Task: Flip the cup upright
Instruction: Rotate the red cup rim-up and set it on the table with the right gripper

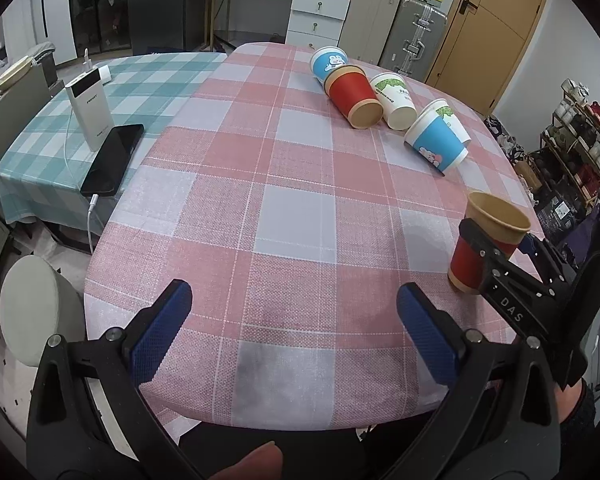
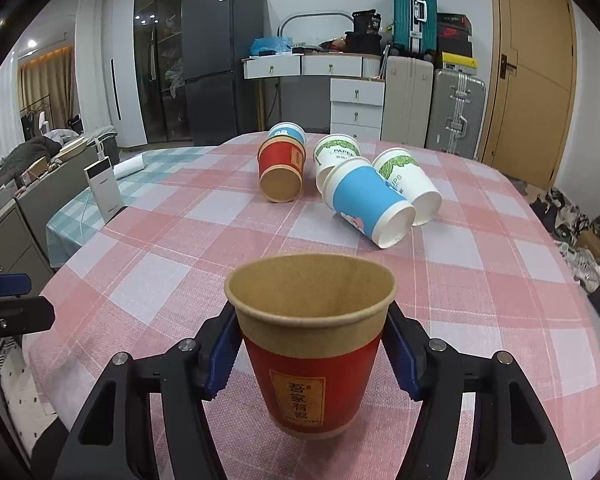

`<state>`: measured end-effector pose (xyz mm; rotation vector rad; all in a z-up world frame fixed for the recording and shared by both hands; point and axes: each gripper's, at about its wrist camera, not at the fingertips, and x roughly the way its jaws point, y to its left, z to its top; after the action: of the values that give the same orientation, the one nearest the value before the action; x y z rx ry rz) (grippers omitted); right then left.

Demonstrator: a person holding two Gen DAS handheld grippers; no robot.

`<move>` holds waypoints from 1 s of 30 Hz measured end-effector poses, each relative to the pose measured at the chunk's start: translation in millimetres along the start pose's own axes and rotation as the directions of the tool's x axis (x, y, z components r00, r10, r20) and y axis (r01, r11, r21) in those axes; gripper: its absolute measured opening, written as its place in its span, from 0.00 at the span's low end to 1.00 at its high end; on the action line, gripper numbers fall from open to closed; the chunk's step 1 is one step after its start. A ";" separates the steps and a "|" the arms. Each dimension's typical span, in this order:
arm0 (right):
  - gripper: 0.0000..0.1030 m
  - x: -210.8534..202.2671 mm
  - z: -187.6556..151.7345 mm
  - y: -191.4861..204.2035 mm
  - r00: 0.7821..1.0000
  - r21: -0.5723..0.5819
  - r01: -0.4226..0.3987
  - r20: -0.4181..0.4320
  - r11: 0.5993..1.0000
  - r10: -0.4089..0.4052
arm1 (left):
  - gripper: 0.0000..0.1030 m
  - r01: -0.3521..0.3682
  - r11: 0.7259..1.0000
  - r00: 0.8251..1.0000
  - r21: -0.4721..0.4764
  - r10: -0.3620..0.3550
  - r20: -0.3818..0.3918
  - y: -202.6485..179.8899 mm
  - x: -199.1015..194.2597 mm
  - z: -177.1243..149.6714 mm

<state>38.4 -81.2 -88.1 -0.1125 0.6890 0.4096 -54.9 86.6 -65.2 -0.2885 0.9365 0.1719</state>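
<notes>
A red paper cup with a brown rim [image 2: 308, 344] stands upright, mouth up, between the blue pads of my right gripper [image 2: 310, 344], which is shut on its sides; its base sits at the tablecloth. It also shows in the left wrist view [image 1: 484, 240], at the right. My left gripper [image 1: 294, 328] is open and empty above the near table edge. Farther back lie several cups on their sides: a red one [image 2: 281, 174], a blue one [image 2: 370, 202], two white-green ones [image 2: 410, 184] and another blue one [image 2: 287, 132].
The table has a pink checked cloth [image 1: 292, 184]. To the left, a teal-clothed table [image 1: 60, 148] carries a white power bank [image 1: 89, 110] and a black phone [image 1: 114, 160] with a cable. A grey stool [image 1: 36, 312] stands at the lower left. Suitcases and drawers stand behind.
</notes>
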 end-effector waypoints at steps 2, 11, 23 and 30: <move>0.64 -3.3 -3.3 2.1 1.000 -0.007 -0.005 -0.002 1.000 0.005 | 0.99 0.001 1.000 1.000 -0.001 -0.001 -0.001 -0.1 -0.8 -0.4; 0.64 -14.9 -17.8 -1.9 0.997 0.021 -0.064 -0.045 0.998 0.065 | 0.99 0.000 1.000 1.000 0.008 0.000 0.000 -2.9 -3.9 -1.2; 0.87 -21.8 -30.7 -1.2 0.986 0.008 -0.126 -0.106 0.992 0.126 | 0.99 -0.006 1.000 1.000 0.027 0.006 -0.007 -16.2 -8.2 -5.5; 0.93 -43.0 -48.0 -20.1 0.981 0.058 -0.135 -0.132 0.989 0.142 | 0.99 0.000 0.999 1.000 0.050 0.000 -0.002 -29.3 -11.2 -5.4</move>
<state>-11.9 -124.9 -98.3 -0.0462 0.8439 0.5215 -57.7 56.8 -54.1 -0.2424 0.9414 0.1476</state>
